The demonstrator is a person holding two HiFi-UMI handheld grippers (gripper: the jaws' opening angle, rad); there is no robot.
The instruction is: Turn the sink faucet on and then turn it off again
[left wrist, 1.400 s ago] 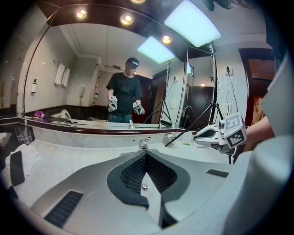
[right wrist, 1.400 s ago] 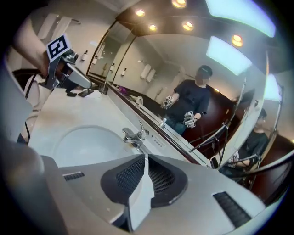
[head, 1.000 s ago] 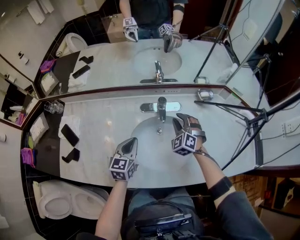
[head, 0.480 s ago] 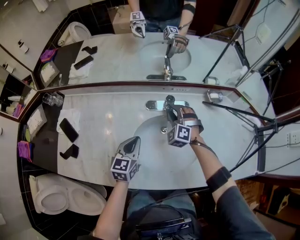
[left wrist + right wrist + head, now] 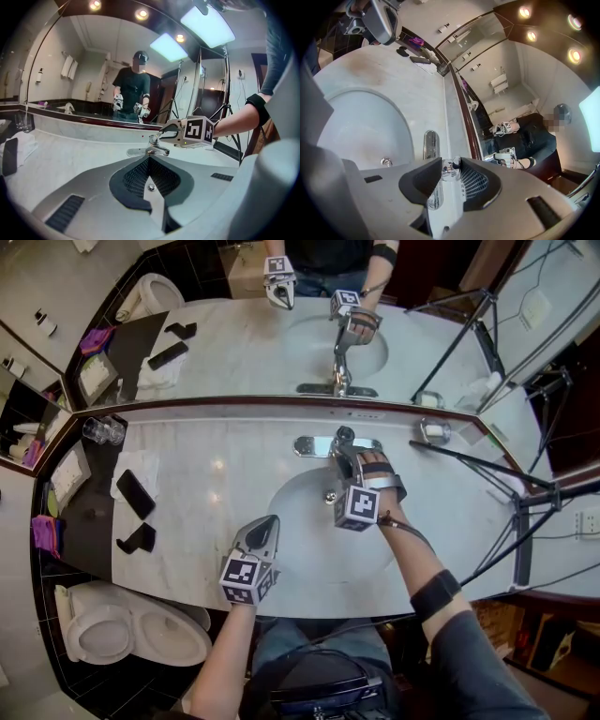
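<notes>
Chrome faucet now between right gripper's closing jaws

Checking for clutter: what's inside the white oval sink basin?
A chrome drain stopper shows; the right hand-held gripper, its jaws just closing on the chrome faucet lever, covers the back part.

The faucet stands behind the basin (mirror just beyond), phone left, small dish right.
</notes>
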